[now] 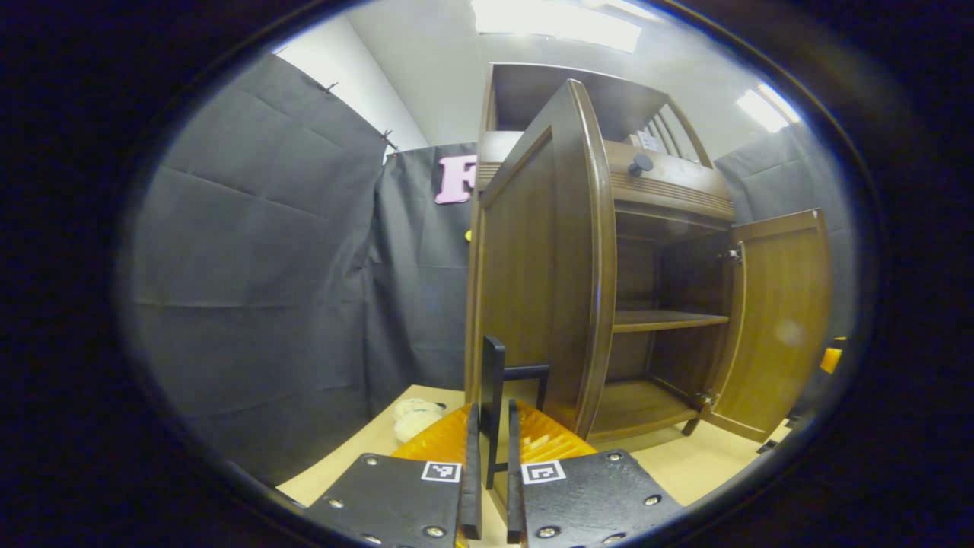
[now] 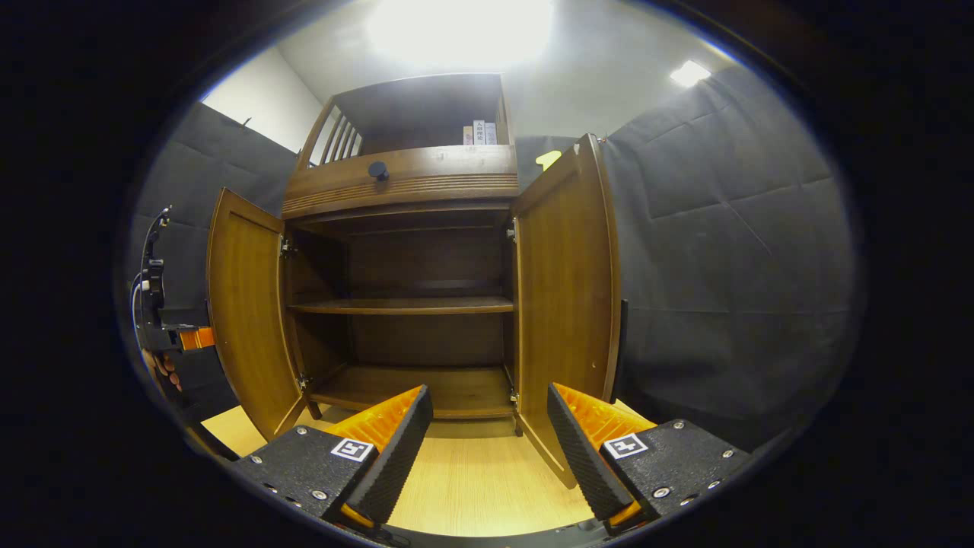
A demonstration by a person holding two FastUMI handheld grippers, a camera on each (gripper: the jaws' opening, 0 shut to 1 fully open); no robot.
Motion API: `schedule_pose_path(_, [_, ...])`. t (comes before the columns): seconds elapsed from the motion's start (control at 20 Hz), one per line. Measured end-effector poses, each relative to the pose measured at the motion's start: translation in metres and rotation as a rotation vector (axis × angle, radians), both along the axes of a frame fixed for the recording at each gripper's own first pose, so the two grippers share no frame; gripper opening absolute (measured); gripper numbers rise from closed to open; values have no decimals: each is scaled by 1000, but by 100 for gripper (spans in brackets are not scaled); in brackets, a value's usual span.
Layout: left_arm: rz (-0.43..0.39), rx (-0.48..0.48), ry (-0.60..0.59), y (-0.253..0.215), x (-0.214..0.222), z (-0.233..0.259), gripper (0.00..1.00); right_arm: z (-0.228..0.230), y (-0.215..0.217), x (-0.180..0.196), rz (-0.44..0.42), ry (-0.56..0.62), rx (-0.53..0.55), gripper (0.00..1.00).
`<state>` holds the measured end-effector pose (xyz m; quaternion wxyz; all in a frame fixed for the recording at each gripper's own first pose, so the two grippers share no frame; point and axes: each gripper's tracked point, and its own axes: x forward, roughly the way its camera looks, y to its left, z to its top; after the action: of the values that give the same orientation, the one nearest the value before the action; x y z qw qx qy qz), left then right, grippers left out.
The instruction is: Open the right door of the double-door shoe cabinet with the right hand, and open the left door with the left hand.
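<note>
Black cloth wall behind shoe cabinet [image 2: 403,183], both doors open, left gripper [image 1: 492,449] clamped on left door handle [image 1: 494,396], right gripper [image 2: 487,441] spread wide, holding nothing.

The left gripper [image 1: 491,449] has its black pads clamped on the thin black door handle [image 1: 494,380], so the stretch of handle between them is hidden. The swung-out brown wooden left door [image 1: 544,259] blocks the left half of the cabinet interior in the left gripper view. A pale rounded thing on the floor [image 1: 415,417] is half behind the orange finger (can't tell what it is). In the right gripper view, the other gripper and hand [image 2: 161,335] sit at the edge, partly behind the door, too small to read. Small boxes on the top shelf [image 2: 479,132] are too tiny to identify.
</note>
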<state>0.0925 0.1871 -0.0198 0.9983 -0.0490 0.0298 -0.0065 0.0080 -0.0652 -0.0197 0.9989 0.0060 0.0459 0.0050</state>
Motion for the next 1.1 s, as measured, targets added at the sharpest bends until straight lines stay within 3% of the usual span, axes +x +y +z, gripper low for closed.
schedule_pose_path(0.7, [141,49,-17,107,-44,2,18,14,35,-23,18,-28,4,94])
schedule_pose_path(0.75, [133,40,-11,108,-48,0,18,15,37,-25,21,-31,6,94])
schedule_pose_path(0.8, [120,24,0,106,-49,-2,10,17,39,-25,24,-33,12,94])
schedule_pose_path(0.85, [118,27,2,108,-52,-2,18,19,41,-25,29,-36,17,94])
schedule_pose_path(1.1, [113,54,-31,102,-73,22,18,28,37,-28,34,-51,17,94])
